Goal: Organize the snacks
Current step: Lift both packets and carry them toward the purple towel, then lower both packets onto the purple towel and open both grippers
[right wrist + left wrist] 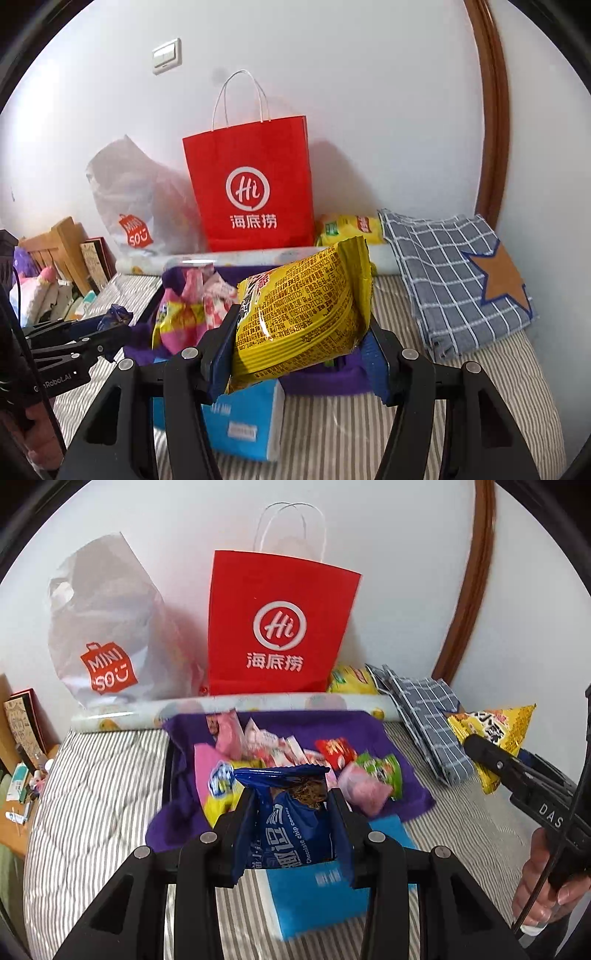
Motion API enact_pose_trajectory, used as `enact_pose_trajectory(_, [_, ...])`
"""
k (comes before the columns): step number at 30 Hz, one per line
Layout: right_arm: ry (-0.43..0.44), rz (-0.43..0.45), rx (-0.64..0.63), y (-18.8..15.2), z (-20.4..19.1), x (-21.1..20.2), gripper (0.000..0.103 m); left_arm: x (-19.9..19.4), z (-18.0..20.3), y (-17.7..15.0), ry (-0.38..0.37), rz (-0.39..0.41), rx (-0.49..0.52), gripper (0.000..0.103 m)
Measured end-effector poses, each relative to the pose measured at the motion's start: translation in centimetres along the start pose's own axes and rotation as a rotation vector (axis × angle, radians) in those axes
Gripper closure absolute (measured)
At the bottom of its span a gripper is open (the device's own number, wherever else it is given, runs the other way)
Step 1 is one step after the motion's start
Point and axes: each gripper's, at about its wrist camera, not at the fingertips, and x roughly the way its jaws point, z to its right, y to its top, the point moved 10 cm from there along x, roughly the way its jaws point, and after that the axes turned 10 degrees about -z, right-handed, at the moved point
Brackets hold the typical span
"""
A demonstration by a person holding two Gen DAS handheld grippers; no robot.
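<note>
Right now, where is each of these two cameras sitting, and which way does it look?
Left wrist: rides the left gripper, looking along its jaws, shut on a blue cookie packet, toward the red paper bag; the right gripper and a hand show at its right edge.
Right wrist: rides the right gripper, clamping a yellow snack bag; the left gripper shows at left.
Both share the red bag, the purple cloth and the striped bedding.

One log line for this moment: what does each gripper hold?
left gripper: shut on blue cookie packet | right gripper: shut on yellow snack bag | both above striped bedding
</note>
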Motion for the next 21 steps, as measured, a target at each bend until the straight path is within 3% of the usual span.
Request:
enact_pose_trajectory(11, [0.018, 0.005, 0.017, 4.6, 0.0, 5.1, 0.043, 3.6, -1.8, 5.4, 0.023, -0.002, -0.023, 0.066])
enact_pose_trajectory(16, [0.028, -0.028, 0.009, 5.1, 0.0, 8.8, 0.043, 5.4, -2.1, 8.4, 0.002, -0.011, -0.048, 0.066])
enact_pose_trajectory(21, [0.026, -0.059, 0.022, 4.5, 1.0, 11.5, 0.043, 7.3, -1.5, 10.2, 0.019, -0.012, 0.007, 0.066])
